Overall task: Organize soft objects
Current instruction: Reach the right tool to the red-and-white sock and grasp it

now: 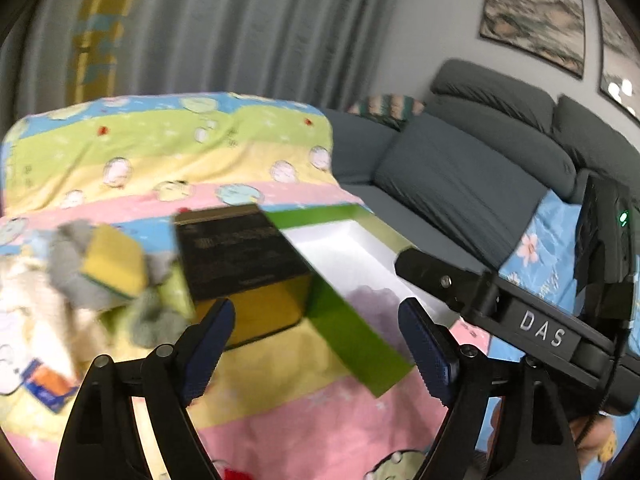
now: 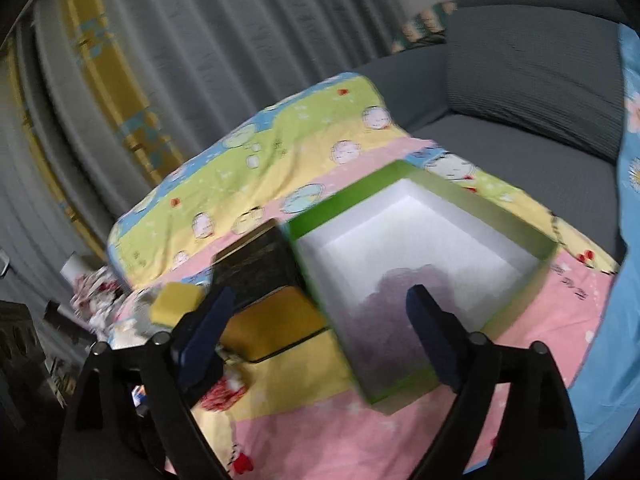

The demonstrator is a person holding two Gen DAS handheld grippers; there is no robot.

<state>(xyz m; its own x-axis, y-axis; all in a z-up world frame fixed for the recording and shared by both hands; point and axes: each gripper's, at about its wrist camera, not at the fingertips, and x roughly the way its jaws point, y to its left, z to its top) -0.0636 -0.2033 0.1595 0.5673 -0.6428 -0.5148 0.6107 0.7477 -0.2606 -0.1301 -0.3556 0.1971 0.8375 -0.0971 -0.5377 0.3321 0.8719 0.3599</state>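
Sofa (image 1: 460,184): grey, along the far side from 12 to 3 o'clock; the working surface is its seat, so no bench here.
Cartoon blanket (image 1: 168,152): spread over the seat, probably as a soft, flat sorting area; its pink near strip at 6 o'clock lies bare and gives room to move.
Green box (image 2: 304,232): open, white-lined, at centre in the right wrist view; it looks like the bin for the soft things. Its near corner points toward 6 o'clock, its walls are low, and the way in from above is free.
Purple soft thing (image 2: 400,292): blurred, already lying in the box's near half.
Black-and-gold box (image 1: 240,256): closed, just beside the green box at its 9 o'clock, leaving little gap between the two.
Unsorted pile: yellow sponge (image 1: 116,264) on grey cloth (image 1: 68,268) at 9 o'clock, with more blurred fabric around it.
Right gripper (image 2: 320,332): fingers spread wide, nothing between them, poised over the green box.
Left gripper (image 1: 320,340): fingers apart and empty, over the two boxes' near edges; the pile at 9 o'clock seems its likely next target.
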